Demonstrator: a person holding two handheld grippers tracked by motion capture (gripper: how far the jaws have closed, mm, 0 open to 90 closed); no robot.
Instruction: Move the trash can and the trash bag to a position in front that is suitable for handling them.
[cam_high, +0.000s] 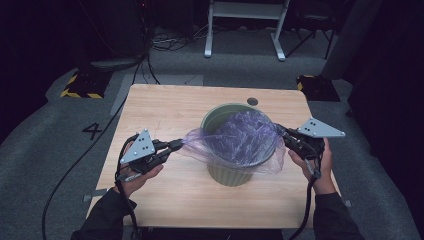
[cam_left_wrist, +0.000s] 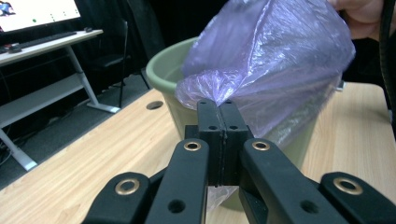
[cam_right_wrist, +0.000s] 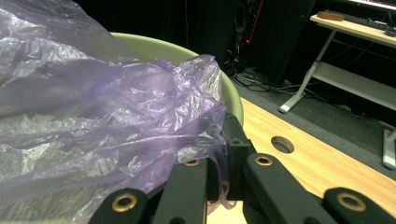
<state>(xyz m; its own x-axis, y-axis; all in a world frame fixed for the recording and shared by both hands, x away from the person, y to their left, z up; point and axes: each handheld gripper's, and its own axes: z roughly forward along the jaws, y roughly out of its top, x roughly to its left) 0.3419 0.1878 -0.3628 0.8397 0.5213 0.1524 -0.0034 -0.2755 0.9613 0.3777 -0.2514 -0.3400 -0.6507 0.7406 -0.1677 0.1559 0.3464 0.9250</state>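
Purple bag stretched across a green bin, one gripper clamped on each side.

High view: the green bin stands upright in the middle of the wooden table, mouth up; the translucent, crinkled purple bag spans its opening, its long axis running from the left of the bin to the right. The left gripper, left of the bin, pinches a drawn-out corner; the right gripper, at the bin's right rim, grips the opposite edge, its tips hard to make out. Left gripper view: the jaws are clenched on a bunched bit of film, the bag hiding most of the bin behind. Right gripper view: plastic drapes over the jaws, covering the pinch; the bin's rim peeks out beyond.
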